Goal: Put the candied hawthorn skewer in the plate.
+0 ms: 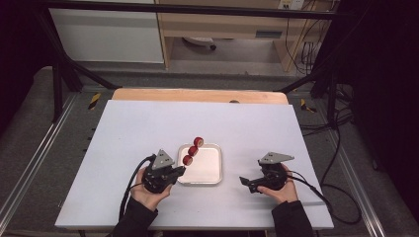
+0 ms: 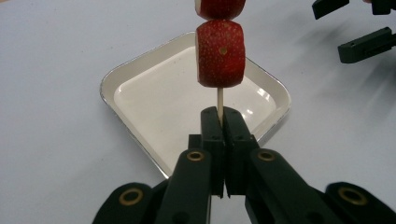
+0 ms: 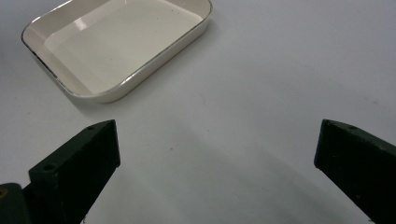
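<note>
While my left gripper (image 2: 220,116) clamps the thin stick of a strawberry skewer (image 1: 193,150) (three red pieces) above the white tray (image 1: 213,174) at frame centre, I hold my right gripper (image 1: 245,182), lower right, with jaws spread wide over the table (image 1: 123,128).

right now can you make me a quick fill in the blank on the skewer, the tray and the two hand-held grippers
1. The left hand-held gripper is shut on the stick of the ____.
2. The skewer carries ____ red pieces.
3. The right hand-held gripper has its jaws ____.
4. The tray lies on the table between the two ____.

Missing words: skewer; three; open; grippers
</note>
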`<state>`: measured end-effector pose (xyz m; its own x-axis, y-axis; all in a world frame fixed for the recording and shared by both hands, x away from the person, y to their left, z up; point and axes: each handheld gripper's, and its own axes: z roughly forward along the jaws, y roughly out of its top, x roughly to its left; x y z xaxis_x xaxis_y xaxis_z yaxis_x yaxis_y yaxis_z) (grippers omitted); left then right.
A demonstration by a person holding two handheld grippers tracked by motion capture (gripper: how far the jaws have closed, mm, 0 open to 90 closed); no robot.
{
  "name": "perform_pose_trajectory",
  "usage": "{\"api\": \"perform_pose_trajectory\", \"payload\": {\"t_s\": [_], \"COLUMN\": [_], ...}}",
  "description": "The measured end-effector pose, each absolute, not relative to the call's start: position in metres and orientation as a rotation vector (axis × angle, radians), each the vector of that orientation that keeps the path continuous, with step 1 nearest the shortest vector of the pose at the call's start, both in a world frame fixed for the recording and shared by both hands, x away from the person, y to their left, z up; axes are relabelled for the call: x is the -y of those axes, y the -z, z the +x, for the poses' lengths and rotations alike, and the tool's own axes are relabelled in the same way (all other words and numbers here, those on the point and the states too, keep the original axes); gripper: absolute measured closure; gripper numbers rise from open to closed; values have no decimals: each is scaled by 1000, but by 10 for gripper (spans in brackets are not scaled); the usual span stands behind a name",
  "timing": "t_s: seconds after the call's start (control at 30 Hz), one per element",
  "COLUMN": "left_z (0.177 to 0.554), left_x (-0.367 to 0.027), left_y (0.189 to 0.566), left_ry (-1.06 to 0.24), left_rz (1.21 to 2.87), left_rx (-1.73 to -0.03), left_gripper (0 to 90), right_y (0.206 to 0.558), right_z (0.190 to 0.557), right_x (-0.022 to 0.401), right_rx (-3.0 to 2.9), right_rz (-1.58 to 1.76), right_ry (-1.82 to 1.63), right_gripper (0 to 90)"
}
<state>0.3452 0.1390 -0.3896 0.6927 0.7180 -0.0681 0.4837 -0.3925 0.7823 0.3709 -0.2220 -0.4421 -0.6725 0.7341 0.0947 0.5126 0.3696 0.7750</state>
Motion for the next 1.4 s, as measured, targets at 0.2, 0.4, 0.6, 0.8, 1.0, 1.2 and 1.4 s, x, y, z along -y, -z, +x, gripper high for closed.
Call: {"api": "perform_pose_trajectory", "payload": {"t_s": [0.2, 0.4, 0.6, 0.8, 1.0, 1.2, 1.4], "left_z": [359, 374, 386, 390, 389, 388, 388], "left_x": [-130, -118, -105, -96, -92, -90, -92], "left_y": [387, 394, 406, 415, 421, 426, 427], "left_ry": [-344, -340, -312, -278, -266, -255, -255], "left_rz": [2083, 2132, 2192, 2258, 2319, 2336, 2341], "left_rx": [-971, -1034, -1107, -1179, -1186, -1204, -1197], "left_gripper": [886, 886, 886, 886, 886, 884, 877], "right_y": [449, 452, 451, 451, 452, 453, 453], "right_z": [368, 367, 365, 364, 364, 365, 364], "right_x": [233, 236, 238, 243, 242, 241, 241], "right_rx": [-2376, -2382, -2372, -2367, -2369, -2374, -2374], "right_rz": [1113, 1103, 1102, 1116, 1123, 1121, 1125], "right_ry": [-1194, -1174, -1188, -1208, -1212, -1210, -1205], "right_gripper": [9, 10, 11, 12, 14, 14, 14]}}
